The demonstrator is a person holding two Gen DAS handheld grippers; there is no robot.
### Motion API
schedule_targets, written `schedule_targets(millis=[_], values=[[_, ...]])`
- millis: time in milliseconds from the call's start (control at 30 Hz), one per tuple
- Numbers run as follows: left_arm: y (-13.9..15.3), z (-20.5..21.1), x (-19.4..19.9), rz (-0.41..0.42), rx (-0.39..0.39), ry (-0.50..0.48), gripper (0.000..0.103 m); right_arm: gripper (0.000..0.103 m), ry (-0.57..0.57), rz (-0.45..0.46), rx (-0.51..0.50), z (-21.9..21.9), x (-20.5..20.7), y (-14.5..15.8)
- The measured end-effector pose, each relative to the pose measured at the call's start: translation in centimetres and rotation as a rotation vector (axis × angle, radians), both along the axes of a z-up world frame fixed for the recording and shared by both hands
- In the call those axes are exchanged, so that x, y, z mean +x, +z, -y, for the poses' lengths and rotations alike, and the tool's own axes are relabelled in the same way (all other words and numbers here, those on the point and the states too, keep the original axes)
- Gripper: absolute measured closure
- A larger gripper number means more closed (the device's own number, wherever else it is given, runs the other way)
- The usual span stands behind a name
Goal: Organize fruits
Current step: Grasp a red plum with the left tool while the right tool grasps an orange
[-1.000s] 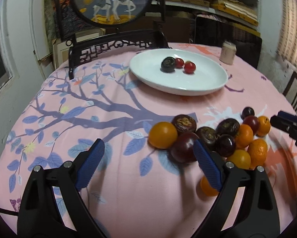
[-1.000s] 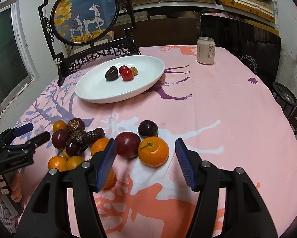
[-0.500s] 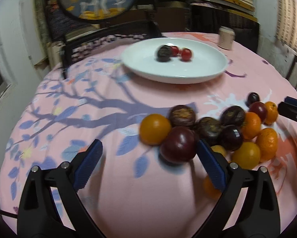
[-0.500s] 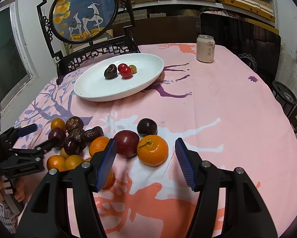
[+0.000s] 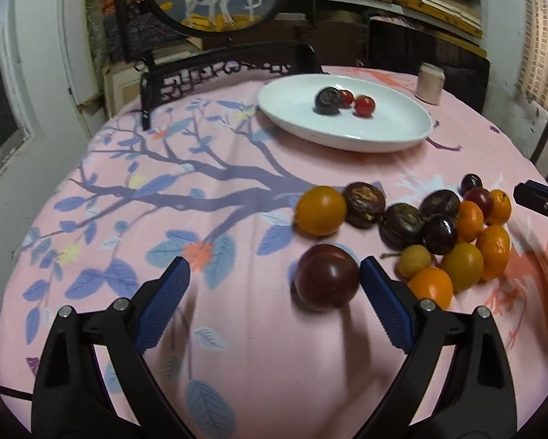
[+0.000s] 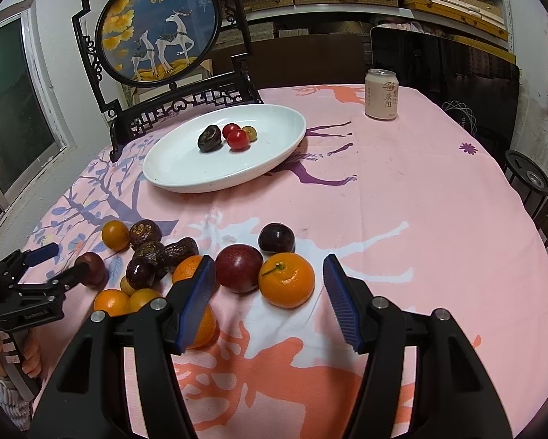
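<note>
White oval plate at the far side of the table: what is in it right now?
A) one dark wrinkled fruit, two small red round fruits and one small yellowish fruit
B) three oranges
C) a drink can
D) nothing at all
A: the right wrist view shows the white oval plate holding a dark wrinkled fruit, two small red round fruits and a small yellowish fruit behind them.

The can (image 6: 381,94), beyond the plate (image 6: 186,179), bears printed Chinese characters, too small to read surely. The left gripper's (image 6: 59,267) body carries faint, illegible lettering.
</note>
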State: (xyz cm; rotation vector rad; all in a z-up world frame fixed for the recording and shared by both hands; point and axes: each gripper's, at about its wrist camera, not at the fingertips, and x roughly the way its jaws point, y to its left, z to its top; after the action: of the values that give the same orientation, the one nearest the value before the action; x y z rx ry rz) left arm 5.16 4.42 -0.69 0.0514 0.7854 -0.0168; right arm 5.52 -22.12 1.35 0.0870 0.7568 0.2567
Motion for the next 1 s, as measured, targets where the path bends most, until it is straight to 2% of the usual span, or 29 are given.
schedule_targets(millis=[67, 200, 267, 433, 600, 833, 1000], values=[[0.0, 0.3, -0.1, -0.006, -0.035, -0.042, 0.026, 0.041, 0.0, 0.0, -0.001, 0.0, 0.0, 0.0], [-0.3, 1.5, -0.3, -0.018, -0.021, -0.101, 0.039, 0.041, -0.002, -0.009, -0.001, 0.0, 0.0, -0.1], [-0.5, 1.8, -0.3, -0.034, -0.034, -0.136, 0.048, 0.041, 0.001, -0.01, 0.001, 0.0, 0.1, -0.1], [-0.9, 2.3, 0.0, -0.067, -0.064, -0.18, 0.061, 0.041, 0.008, -0.015, 0.008, 0.0, 0.2, -0.2], [-1.0, 2.7, 0.1, -0.074, -0.047, -0.188, 0.063, 0.041, 0.024, -0.054, 0.044, 0.3, 0.5, -0.7], [-0.7, 1.8, 0.0, -0.057, -0.061, -0.144, 0.063, 0.042, -0.024, -0.15, 0.208, 3.5, 1.7, -1.9], [-0.8, 1.7, 0.2, -0.065, -0.058, -0.136, 0.063, 0.052, -0.013, -0.192, 0.177, 2.9, 2.1, -2.9]])
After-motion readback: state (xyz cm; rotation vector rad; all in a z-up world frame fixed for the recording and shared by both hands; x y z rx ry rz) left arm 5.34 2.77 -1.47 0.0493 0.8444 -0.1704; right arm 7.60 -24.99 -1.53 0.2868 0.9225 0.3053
